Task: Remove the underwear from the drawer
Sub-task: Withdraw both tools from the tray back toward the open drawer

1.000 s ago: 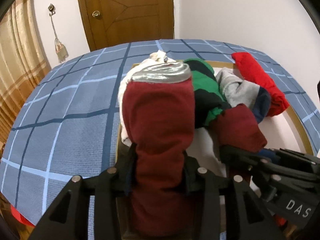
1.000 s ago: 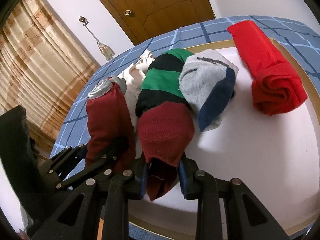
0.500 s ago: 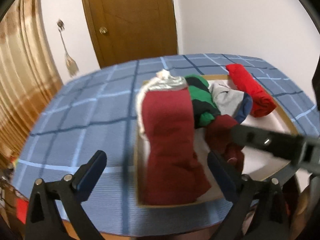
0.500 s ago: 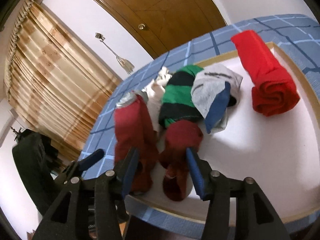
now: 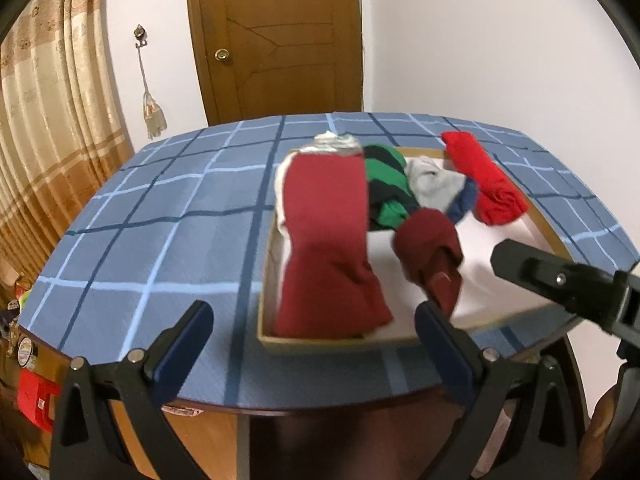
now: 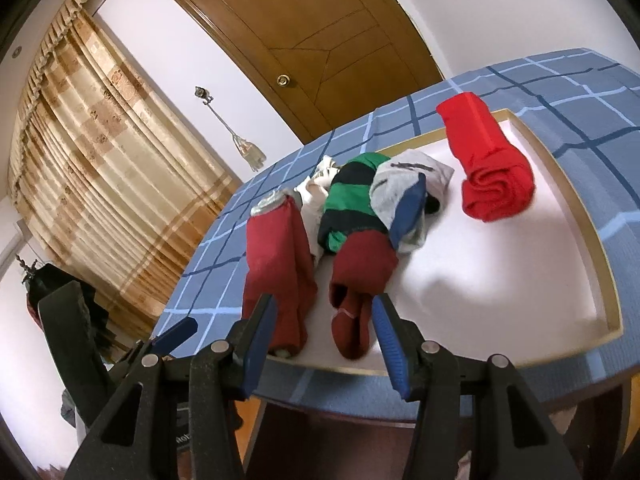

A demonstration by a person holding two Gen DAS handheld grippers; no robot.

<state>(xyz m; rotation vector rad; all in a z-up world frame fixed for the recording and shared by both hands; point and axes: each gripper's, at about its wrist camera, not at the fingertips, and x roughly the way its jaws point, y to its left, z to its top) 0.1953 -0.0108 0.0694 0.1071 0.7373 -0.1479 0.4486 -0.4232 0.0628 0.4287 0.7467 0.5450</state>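
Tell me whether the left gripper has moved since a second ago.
Yes. The left gripper has backed away from the drawer towards the table's near edge, its jaws just opened off the long dark red roll, which lies in the drawer.

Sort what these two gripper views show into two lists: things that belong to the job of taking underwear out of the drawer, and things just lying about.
Part of the job:
- drawer
- dark red underwear
- dark red roll
- green striped pair
- grey and blue pair
- bright red roll
- left gripper, open
- right gripper, open

Just lying about:
- checked tablecloth
- door
- curtain
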